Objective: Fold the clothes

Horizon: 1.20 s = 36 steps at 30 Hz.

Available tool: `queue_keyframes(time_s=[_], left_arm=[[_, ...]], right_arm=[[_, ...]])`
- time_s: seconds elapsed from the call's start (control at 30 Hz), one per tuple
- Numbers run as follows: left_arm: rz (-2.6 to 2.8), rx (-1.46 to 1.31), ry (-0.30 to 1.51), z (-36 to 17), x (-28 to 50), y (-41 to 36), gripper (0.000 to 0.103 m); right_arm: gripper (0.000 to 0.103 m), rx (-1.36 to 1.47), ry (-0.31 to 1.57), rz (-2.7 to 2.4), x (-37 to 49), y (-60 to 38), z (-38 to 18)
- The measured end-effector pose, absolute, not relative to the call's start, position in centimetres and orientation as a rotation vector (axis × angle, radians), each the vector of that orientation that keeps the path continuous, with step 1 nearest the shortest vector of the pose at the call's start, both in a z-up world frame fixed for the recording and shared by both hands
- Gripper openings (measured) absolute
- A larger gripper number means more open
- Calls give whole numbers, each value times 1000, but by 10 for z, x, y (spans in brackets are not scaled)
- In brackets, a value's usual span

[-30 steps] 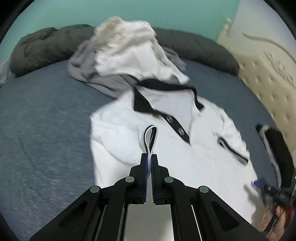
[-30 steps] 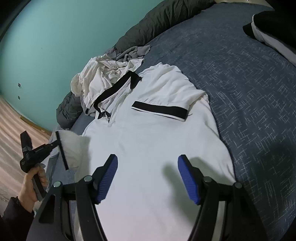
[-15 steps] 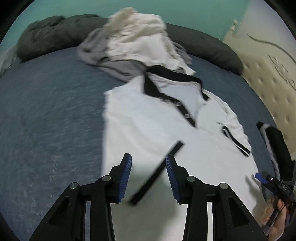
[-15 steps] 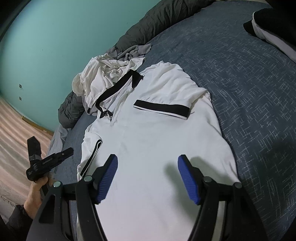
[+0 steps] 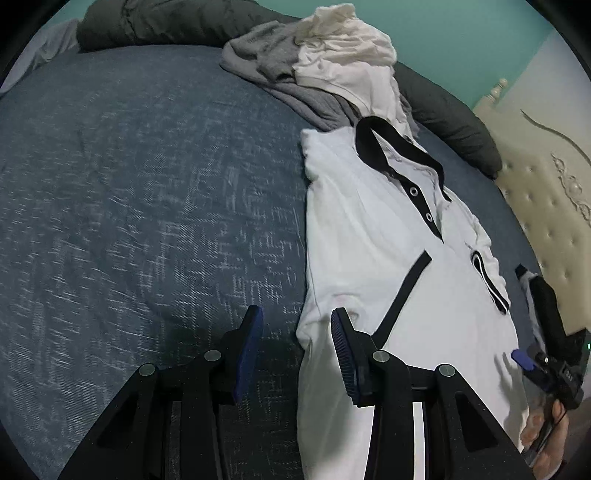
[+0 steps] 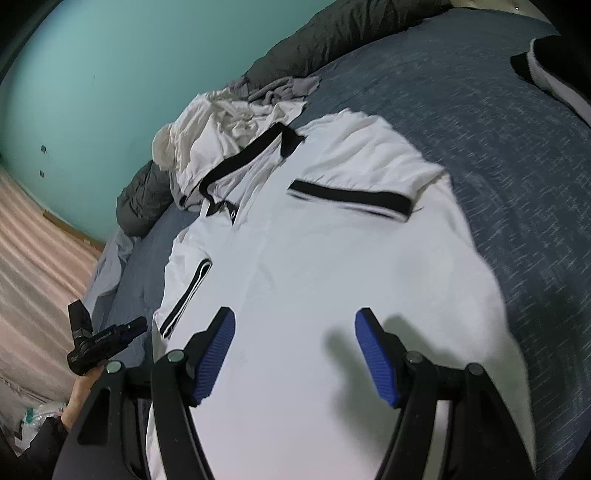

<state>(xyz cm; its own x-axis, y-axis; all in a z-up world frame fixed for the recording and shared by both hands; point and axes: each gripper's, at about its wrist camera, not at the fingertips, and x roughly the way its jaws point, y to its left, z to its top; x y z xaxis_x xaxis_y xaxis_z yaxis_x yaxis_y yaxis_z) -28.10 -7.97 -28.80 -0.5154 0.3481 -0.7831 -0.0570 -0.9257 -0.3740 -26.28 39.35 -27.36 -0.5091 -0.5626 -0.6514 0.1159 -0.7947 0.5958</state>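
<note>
A white polo shirt with a black collar lies face up on the blue bedcover. Its near sleeve is folded in across the chest, and the black cuff band runs diagonally. My left gripper is open and holds nothing. It hovers low over the shirt's left side edge, with the right finger above the cloth. My right gripper stands open over the shirt's lower body, nothing between its pads. The other sleeve also lies folded in. Each gripper shows in the other's view: right gripper, left gripper.
A pile of white and grey garments lies just beyond the collar, against a dark grey duvet. A black-and-white garment lies at the bed's far side near the cream headboard. Wooden floor runs beside the bed.
My left gripper opened and let go of the sleeve cuff, which now lies across the chest. It then moved left and down to the shirt's side edge. The right gripper stayed open, shifting slightly.
</note>
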Motion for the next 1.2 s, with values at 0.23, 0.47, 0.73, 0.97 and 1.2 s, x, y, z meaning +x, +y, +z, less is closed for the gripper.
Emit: queue_keyframes(time_s=[0.23,0.47,0.73,0.97,1.2], left_arm=[[2468,-1352,-394,-298,-279,-77,6],[2499,-1306,-432,-300,-274,-93,6],[2488,-1286,-457,-301,-274,-94,6],[2477,-1295,-483,-307,-274,-94,6],[2473,-1291,-484,-307,-273,-96,6]], right_arm=[[68,1302,-651,-2282,-269,353,-271],[69,1315,-578,-2224,-284,299,-258],[68,1388,-461,-2173,-327,232,-261],[68,1421,-378,-2192,-374,186,-269],[36,1455,-336,-2215,-397,163,-289]])
